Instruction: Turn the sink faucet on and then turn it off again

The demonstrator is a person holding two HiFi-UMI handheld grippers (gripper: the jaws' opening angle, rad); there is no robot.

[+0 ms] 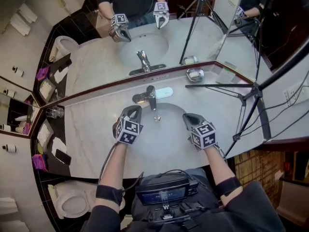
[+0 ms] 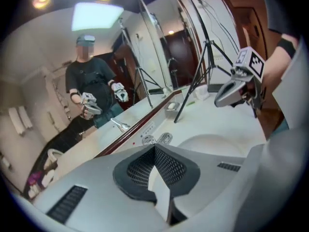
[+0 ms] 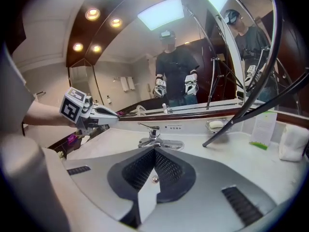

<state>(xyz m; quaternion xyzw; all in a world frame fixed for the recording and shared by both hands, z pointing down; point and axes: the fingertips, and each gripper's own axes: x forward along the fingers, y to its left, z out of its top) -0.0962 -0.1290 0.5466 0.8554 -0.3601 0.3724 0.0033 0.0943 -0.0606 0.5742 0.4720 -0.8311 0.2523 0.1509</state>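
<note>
"So where does the chrome single-lever sink faucet stand?"

"At the back edge of the white oval basin, on the pale marble countertop, just below the wall mirror, which shows it again."

"And the left gripper?"

"It hangs over the left part of the basin, with its tip near the faucet and a little to the faucet's left. Its own view shows the faucet past the jaw tips, apart from them. The jaws are pressed together with nothing between them."

"The right gripper?"

"That one is over the right part of the basin, farther from the faucet than the left one. Its jaws are closed too and hold nothing. In its view the faucet sits straight ahead above the closed tips."

"Anything else on the counter?"

"A black tripod stands to the right, with one leg stretching along the counter toward the faucet. A chrome soap dish sits at the mirror's foot, right of the faucet."
</note>
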